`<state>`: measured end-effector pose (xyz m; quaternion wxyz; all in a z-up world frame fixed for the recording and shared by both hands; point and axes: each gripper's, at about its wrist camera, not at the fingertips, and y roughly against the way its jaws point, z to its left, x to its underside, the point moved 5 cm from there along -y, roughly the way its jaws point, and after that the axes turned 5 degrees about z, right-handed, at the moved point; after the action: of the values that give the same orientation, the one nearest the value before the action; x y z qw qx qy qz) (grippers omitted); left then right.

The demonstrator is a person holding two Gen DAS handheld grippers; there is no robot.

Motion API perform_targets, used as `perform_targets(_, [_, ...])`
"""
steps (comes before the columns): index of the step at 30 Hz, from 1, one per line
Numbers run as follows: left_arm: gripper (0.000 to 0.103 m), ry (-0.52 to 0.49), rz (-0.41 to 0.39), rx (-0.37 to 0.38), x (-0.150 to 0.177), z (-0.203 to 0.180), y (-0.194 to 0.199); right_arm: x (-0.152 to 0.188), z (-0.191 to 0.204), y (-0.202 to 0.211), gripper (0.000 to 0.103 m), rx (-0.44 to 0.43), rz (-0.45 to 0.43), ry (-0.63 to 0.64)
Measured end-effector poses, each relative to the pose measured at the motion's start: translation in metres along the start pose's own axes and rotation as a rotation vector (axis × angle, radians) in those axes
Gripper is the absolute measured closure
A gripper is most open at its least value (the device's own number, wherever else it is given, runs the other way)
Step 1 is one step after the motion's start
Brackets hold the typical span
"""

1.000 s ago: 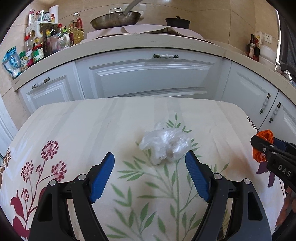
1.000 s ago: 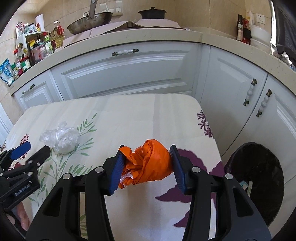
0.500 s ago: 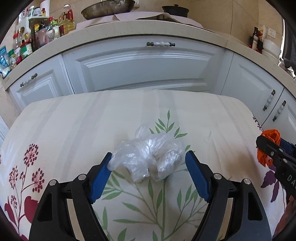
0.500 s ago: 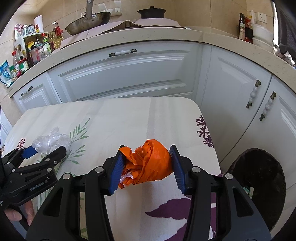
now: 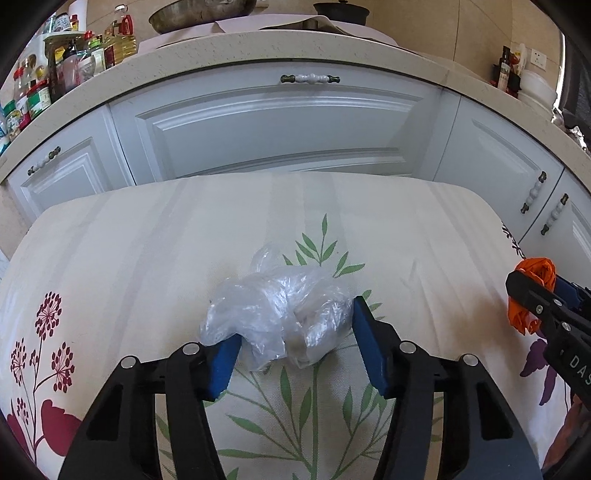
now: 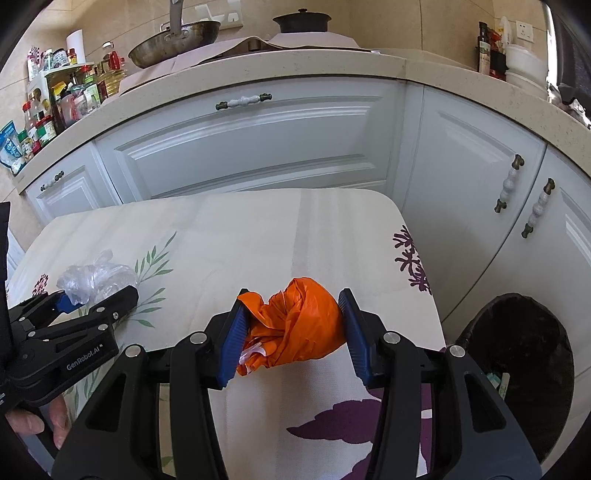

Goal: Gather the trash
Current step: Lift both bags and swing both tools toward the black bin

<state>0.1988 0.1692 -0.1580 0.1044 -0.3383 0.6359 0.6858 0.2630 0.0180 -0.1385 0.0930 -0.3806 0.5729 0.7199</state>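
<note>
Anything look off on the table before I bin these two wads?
Nothing stands out. The clear plastic wad sits between the left gripper fingers, the orange bag is clamped in the right gripper, and no spills show on the tablecloth.

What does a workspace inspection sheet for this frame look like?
Surface: table under a floral cloth.
Job's things: clear bag crumpled on the cloth; orange bag held; black bin on the floor right of the table, some scraps inside.
Clutter: nothing seen on the table.
Grippers: left gripper jaws closed around the clear bag; right gripper shut on the orange bag.
Cables: nothing seen.
Surroundings: white cabinets; counter with wok, pot, bottles.
</note>
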Motion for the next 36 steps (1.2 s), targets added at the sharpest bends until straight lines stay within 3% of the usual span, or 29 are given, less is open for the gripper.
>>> perform_targets(19, [0.054, -0.02, -0.041, -0.016, 0.0, 0.002, 0.009, 0.001, -0.001, -0.001, 0.056, 0.001, 0.0, 0.0])
perform_targets(36, [0.054, 0.029, -0.067, -0.036, 0.016, 0.028, 0.034, 0.004, 0.018, 0.016, 0.056, -0.01, -0.024, 0.024])
